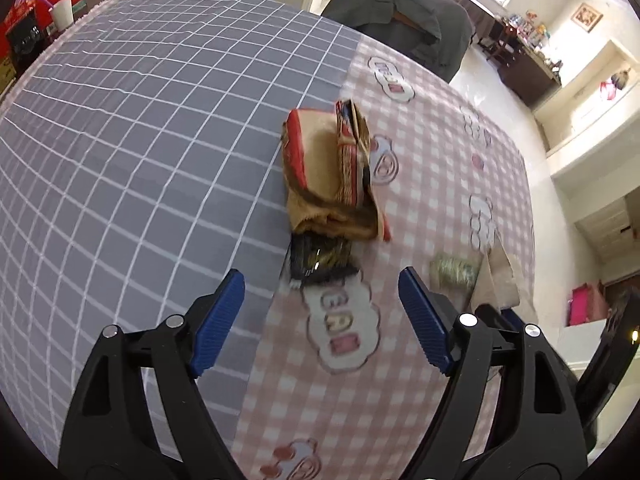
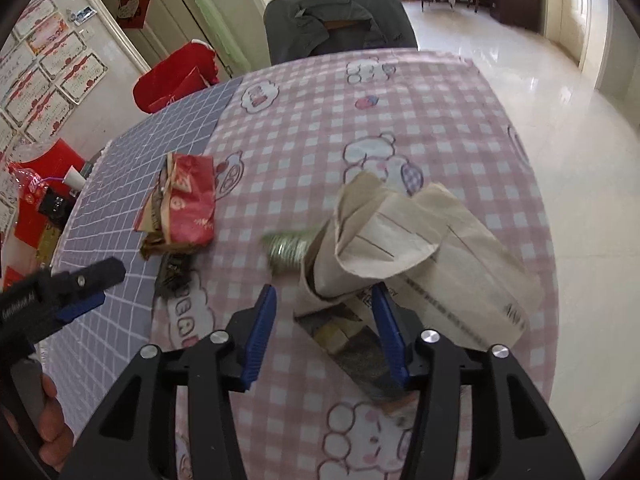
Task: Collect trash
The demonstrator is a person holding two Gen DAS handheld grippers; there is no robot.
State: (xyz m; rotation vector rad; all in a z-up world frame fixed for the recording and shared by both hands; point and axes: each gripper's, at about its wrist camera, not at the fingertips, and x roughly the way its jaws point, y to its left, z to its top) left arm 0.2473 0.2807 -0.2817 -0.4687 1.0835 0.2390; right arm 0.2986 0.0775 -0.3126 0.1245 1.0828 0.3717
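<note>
A crumpled red and brown wrapper (image 1: pixel 332 168) (image 2: pixel 184 204) lies where the grey grid cloth meets the pink checked cloth. A dark wrapper (image 1: pixel 320 260) (image 2: pixel 176 272) lies just in front of it. A small green crumpled piece (image 1: pixel 454 270) (image 2: pixel 286 250) rests beside a beige paper bag (image 1: pixel 496 276) (image 2: pixel 384 236). My left gripper (image 1: pixel 324 316) (image 2: pixel 106 286) is open and empty, short of the dark wrapper. My right gripper (image 2: pixel 324 334) stands open around the bag's near end. Its left pad is clear of the paper, and I cannot tell whether the right pad touches it.
A chair draped in grey-green cloth (image 1: pixel 400 12) (image 2: pixel 340 16) stands at the table's far side. A red bag (image 2: pixel 176 76) and a white cup (image 1: pixel 63 10) sit off the far left. The table edge (image 2: pixel 548 280) drops to a shiny floor on the right. A hand (image 2: pixel 48 420) holds the left gripper.
</note>
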